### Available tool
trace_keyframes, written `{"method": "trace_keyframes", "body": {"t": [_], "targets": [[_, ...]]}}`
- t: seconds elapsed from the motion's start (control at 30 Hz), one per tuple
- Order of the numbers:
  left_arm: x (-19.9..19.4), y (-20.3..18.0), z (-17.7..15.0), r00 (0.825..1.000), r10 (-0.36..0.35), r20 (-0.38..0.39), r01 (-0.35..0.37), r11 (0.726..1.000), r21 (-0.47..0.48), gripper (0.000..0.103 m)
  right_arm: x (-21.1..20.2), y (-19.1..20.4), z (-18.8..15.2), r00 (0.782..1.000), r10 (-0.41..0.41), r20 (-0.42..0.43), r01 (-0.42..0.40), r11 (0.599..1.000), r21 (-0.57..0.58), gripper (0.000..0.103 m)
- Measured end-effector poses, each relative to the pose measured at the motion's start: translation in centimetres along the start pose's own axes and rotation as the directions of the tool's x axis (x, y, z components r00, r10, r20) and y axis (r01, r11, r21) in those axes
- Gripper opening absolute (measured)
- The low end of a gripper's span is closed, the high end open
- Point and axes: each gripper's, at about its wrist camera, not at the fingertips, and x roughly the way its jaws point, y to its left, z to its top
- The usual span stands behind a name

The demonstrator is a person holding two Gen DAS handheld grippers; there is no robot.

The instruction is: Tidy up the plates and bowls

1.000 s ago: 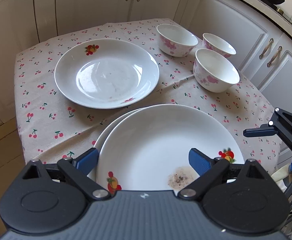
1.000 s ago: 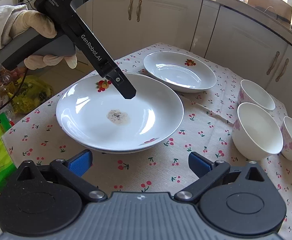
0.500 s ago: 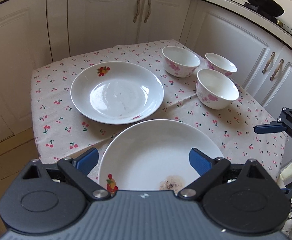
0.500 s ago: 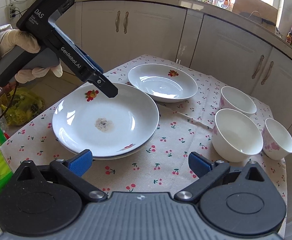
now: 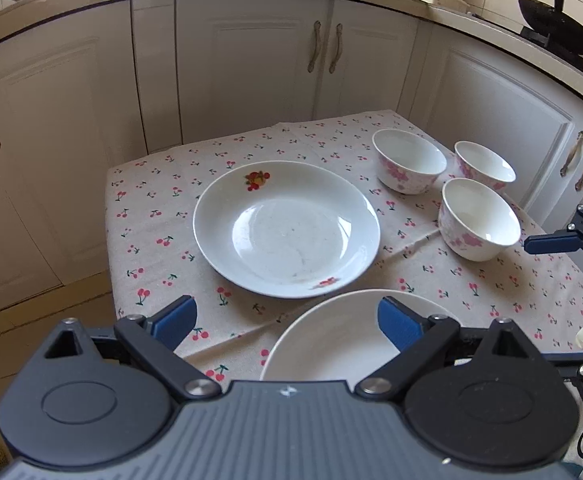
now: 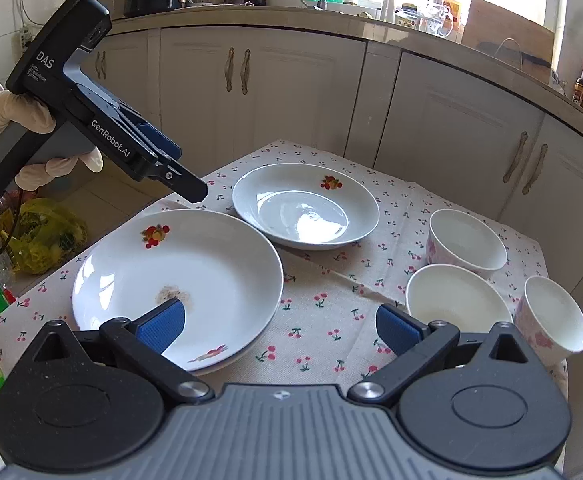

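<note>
Two stacked white plates (image 6: 179, 276) lie at the table's near corner; the top one has a brown stain. They also show in the left wrist view (image 5: 331, 340). A single white plate (image 5: 286, 229) with a fruit print lies beyond them, also in the right wrist view (image 6: 305, 206). Three white bowls with pink flowers (image 5: 478, 218) (image 5: 408, 160) (image 5: 484, 165) stand to the right. My left gripper (image 5: 287, 320) is open and empty, held above the stacked plates' near edge. My right gripper (image 6: 281, 326) is open and empty, low over the table's front.
The table has a cherry-print cloth (image 5: 163, 208) and stands in a corner of white kitchen cabinets (image 5: 251, 60). A wok (image 5: 557, 36) sits on the counter at the right. Yellow and green bags (image 6: 35, 236) lie on the floor left of the table.
Both grippers have pulled up and back from the table. The left gripper has left the stacked plates, which now sit lower in its view. No dish has moved.
</note>
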Motion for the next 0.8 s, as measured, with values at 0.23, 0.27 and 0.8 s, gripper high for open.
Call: {"method": "trace_keyframes", "body": {"t": [0.23,0.27,0.8], "targets": [[2.7,1.4,2.3,0.999,0.032,-0.025,-0.032,0.999,-0.018,0.097,3.7,-2.7,2.7,1.000,0.021,-0.003,-0.021,0.997,-0.071,0.103],[3.1,1.6,2.6,0.999,0.038,-0.030,-0.038,0.999,-0.018,0.097,4.3,-3.1,3.1,1.000,0.022,-0.004,-0.022,0.996,-0.090,0.103],[11.1,3.7,7.5,0.991,-0.009,-0.137,0.009,1.000,-0.001,0.097,13.5,-7.3,5.8,0.969,0.132,-0.208,-0.162,0.977,-0.135,0.103]]}}
